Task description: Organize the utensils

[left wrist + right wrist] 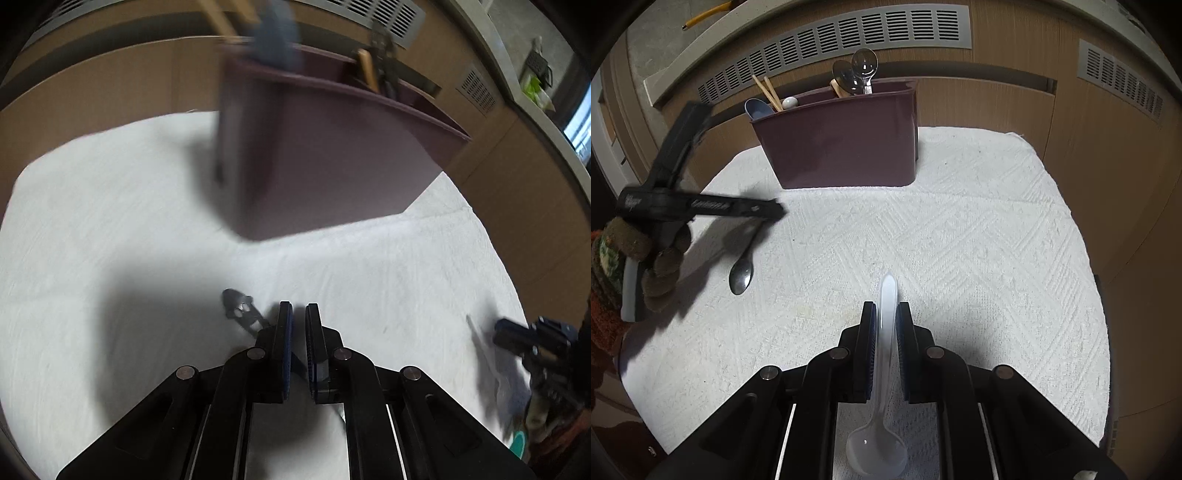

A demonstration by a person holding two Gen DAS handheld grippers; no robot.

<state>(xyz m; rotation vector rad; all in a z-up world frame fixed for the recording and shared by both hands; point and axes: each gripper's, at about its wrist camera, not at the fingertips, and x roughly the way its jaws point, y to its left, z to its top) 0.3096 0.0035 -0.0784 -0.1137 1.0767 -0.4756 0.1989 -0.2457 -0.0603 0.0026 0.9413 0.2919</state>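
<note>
A maroon utensil holder (842,140) stands at the back of the white towel (960,229); it also shows, blurred, in the left wrist view (325,155). It holds spoons (862,72), chopsticks (768,92) and a blue scoop (757,108). My right gripper (886,314) is shut on a translucent white plastic spoon (882,424), handle forward, bowl back under the jaws. My left gripper (298,314) is shut on the handle of a metal spoon (741,275), whose bowl hangs over the towel at the left; its decorated handle end (240,308) sticks out beside the fingers.
Wooden panels with vent grilles (827,40) rise behind the towel. A grey ledge (665,33) with a yellow pencil is at the back left. The right gripper (532,339) shows at the right edge of the left wrist view.
</note>
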